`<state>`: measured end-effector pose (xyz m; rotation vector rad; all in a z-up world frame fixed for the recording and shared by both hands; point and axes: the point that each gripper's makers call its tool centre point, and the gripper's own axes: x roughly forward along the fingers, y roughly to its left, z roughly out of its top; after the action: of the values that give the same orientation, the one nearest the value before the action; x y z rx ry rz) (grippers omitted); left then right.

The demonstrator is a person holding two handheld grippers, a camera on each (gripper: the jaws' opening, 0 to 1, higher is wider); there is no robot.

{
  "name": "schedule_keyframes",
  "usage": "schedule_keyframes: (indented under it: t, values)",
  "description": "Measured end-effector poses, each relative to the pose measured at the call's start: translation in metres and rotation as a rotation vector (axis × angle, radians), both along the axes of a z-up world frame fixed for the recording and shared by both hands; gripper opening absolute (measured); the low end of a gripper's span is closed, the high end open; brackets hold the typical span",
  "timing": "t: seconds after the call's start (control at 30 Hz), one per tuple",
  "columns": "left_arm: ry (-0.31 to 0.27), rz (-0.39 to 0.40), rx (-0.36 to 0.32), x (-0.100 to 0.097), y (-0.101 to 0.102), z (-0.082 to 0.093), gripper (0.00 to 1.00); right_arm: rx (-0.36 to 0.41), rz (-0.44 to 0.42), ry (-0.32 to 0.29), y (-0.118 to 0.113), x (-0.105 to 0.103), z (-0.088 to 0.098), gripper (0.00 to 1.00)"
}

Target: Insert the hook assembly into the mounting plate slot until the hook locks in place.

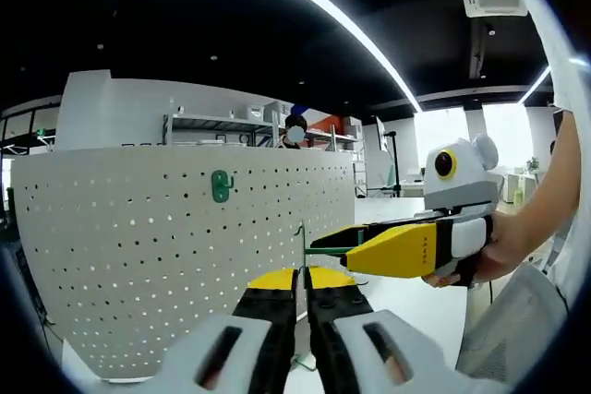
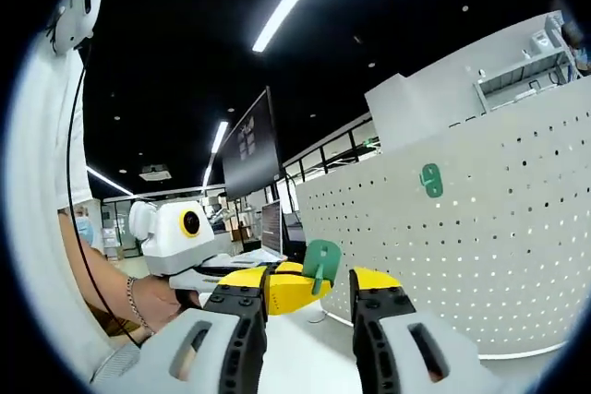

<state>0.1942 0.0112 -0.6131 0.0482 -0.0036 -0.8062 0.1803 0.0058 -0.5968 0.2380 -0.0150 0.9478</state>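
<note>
Presently on record:

- Mounting plate (image 1: pixel 175 256): a white perforated panel standing upright on the white worktop (image 1: pixel 420 306); in the right gripper view it (image 2: pixel 480 246) fills the right side, curving away.
- Fitted hook (image 1: pixel 220 186): a green hook already seated on the panel near its upper edge; in the right gripper view it (image 2: pixel 431 180) sits on the upper part of the panel.
- Hook assembly (image 1: pixel 319 248): a green piece with a thin rod, edge-on in the left gripper view, at the tip of the right gripper (image 1: pixel 346 256), just beside the panel's right edge. In the right gripper view the green piece (image 2: pixel 322 263) shows broadside, at the tip of the left gripper (image 2: pixel 300 291).
- Left gripper (image 1: pixel 303 279): black-and-yellow fingers (image 1: pixel 273 306) close together with a narrow gap; the pictures do not settle whether they clamp the assembly.
- Right gripper (image 2: pixel 309 297): own fingers (image 2: pixel 242 320) stand clearly apart, with the green piece between and beyond them; seen from the left gripper view, whether it grips cannot be told.
- Hands: a hand (image 1: pixel 503 251) holds the right gripper; a hand with a bracelet (image 2: pixel 152 302) holds the left.
- Background: shelving (image 1: pixel 222 131), a dark monitor (image 2: pixel 251 149), ceiling light strips (image 1: pixel 323 11).
</note>
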Motion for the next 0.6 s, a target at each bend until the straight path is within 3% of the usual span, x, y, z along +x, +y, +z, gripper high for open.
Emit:
schedule_keyframes:
  t: [0.3,0.6]
  values:
    - [-0.001,-0.002,0.003,-0.0015,-0.0039,0.0001,0.03,-0.008,-0.001,-0.007,0.0026,0.0010,0.0007,0.13]
    - [0.000,0.004,-0.003,-0.0019,-0.0039,0.0008,0.03,-0.008,-0.033,-0.011,0.0012,0.0044,0.0035,0.08]
